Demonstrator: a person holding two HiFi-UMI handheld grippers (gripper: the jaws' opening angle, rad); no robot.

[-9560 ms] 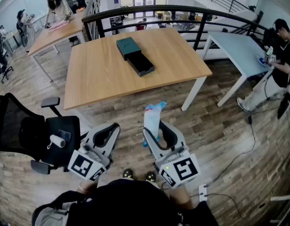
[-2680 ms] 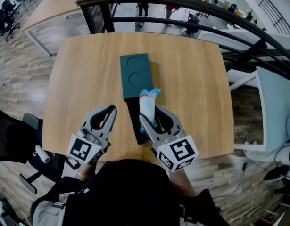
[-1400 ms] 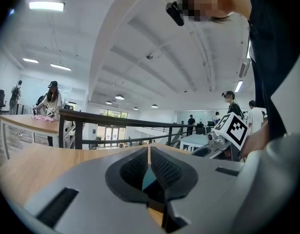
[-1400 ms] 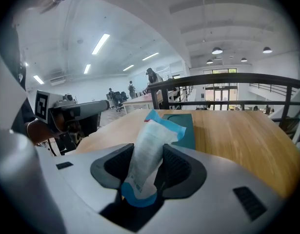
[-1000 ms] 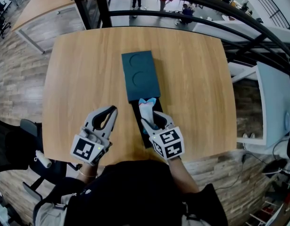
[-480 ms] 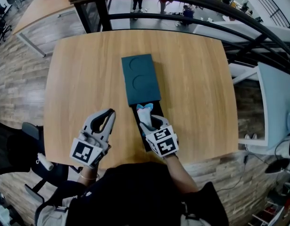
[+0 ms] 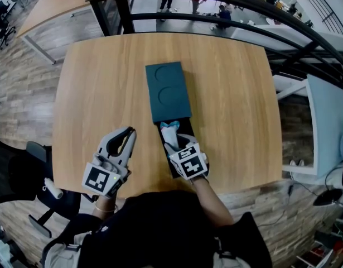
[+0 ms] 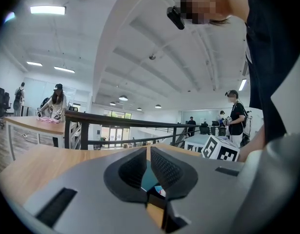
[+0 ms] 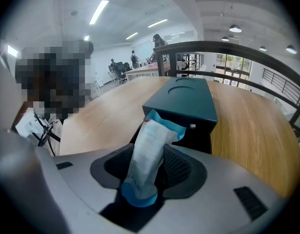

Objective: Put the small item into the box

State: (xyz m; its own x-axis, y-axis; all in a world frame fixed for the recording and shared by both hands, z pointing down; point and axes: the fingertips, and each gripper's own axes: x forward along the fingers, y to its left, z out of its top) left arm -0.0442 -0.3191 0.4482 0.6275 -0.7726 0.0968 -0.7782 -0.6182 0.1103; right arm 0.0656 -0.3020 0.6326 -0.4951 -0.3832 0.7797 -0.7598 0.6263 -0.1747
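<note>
A dark teal box (image 7: 167,91) lies mid-table, its black drawer (image 7: 167,148) pulled out toward me. My right gripper (image 7: 174,142) sits low over that drawer, shut on a small white-and-blue packet (image 7: 170,128) whose top points at the teal sleeve. In the right gripper view the packet (image 9: 150,150) stands between the jaws of the gripper (image 9: 149,165), with the box (image 9: 186,100) just ahead. My left gripper (image 7: 124,140) rests over bare table left of the drawer, jaws together and empty; in its own view the left gripper (image 8: 148,167) shows only a thin slit.
The wooden table (image 7: 98,77) has free surface on both sides of the box. A black railing (image 7: 227,13) runs behind its far edge. An office chair (image 7: 20,172) stands left of me, and a pale table (image 7: 327,127) on the right.
My right gripper has dropped and tilted down over the open drawer with the packet still held. The left gripper has hardly moved.
</note>
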